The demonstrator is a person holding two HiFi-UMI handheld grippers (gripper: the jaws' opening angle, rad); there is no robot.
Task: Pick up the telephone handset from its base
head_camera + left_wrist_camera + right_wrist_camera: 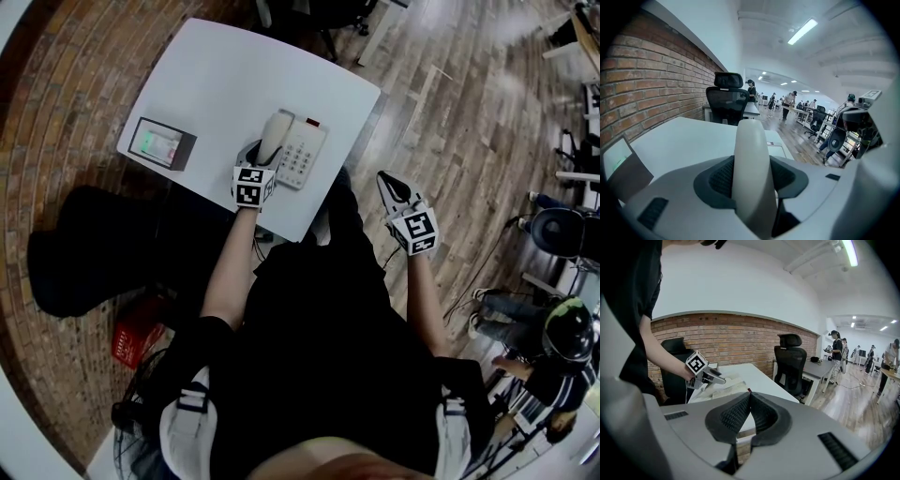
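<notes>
A cream telephone handset (275, 135) lies along the left side of its white keypad base (304, 154) near the front edge of the white table (216, 84). My left gripper (260, 161) is shut on the handset's near end. In the left gripper view the handset (751, 168) stands between the two dark pads (723, 179), which press on its sides, and the base's top edge (777, 149) shows just behind it. My right gripper (388, 183) hangs off the table to the right, over the floor. Its jaws (749, 401) are shut with nothing between them.
A small box with a lit screen (161, 143) sits at the table's left edge. A black office chair (727, 101) stands beyond the far side of the table. A black bag (89, 248) and a red basket (138, 333) are on the brick floor at left. People stand far off (790, 99).
</notes>
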